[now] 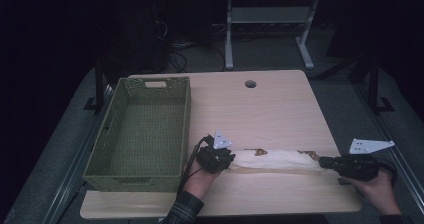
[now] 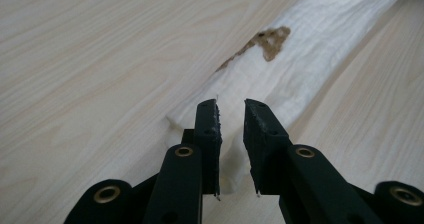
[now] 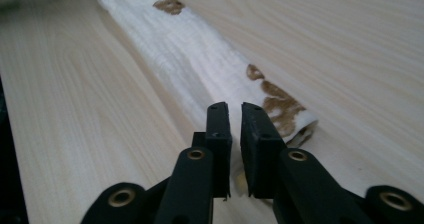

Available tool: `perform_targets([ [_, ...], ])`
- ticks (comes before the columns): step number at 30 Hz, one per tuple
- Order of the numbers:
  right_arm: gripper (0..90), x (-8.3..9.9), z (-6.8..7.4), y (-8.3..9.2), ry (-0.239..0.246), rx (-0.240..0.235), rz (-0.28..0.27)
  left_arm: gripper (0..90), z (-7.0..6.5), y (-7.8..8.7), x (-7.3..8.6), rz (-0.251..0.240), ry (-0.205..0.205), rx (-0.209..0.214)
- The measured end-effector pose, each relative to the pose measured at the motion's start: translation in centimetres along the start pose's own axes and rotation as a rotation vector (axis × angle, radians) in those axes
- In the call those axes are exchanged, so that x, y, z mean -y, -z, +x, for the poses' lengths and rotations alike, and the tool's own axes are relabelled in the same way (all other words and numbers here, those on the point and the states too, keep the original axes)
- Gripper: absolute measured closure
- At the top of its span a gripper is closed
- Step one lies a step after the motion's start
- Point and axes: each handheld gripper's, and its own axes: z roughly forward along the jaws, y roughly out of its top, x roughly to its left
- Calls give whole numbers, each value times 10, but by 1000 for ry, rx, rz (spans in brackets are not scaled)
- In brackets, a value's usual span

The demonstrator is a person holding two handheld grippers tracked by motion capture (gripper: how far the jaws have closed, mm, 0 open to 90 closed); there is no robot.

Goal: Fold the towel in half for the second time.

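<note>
Cloth (image 1: 276, 160), white with brown patches, rolled into a long strip across the lower centre of the surface (image 1: 260, 109): judged soft, light, limp, best taken at its ends, where left hand-held gripper (image 2: 231, 108) and right hand-held gripper (image 3: 235, 109) stand slightly parted around it, not pinching.

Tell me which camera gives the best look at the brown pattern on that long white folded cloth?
The right gripper view: the brown pattern on the long white folded cloth lies large and close. The left gripper view shows one smaller brown patch farther off; the high view shows tiny brown specks.
</note>
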Motion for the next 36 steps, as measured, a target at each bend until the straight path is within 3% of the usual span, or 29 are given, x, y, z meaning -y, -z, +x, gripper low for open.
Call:
perform_targets([
  [7,883,6,0,-20,18,-17,141,798,0,-23,9,105,-15,23],
  [11,888,7,-1,-21,12,-24,139,798,0,-29,11,133,-38,26],
  [14,887,7,-2,-21,5,-29,138,772,-1,-27,10,128,-56,17],
  [26,890,-4,-15,-33,10,25,124,538,6,-16,4,30,-15,25],
  [36,894,-23,-34,-50,12,76,119,475,10,-17,1,5,-25,30],
])
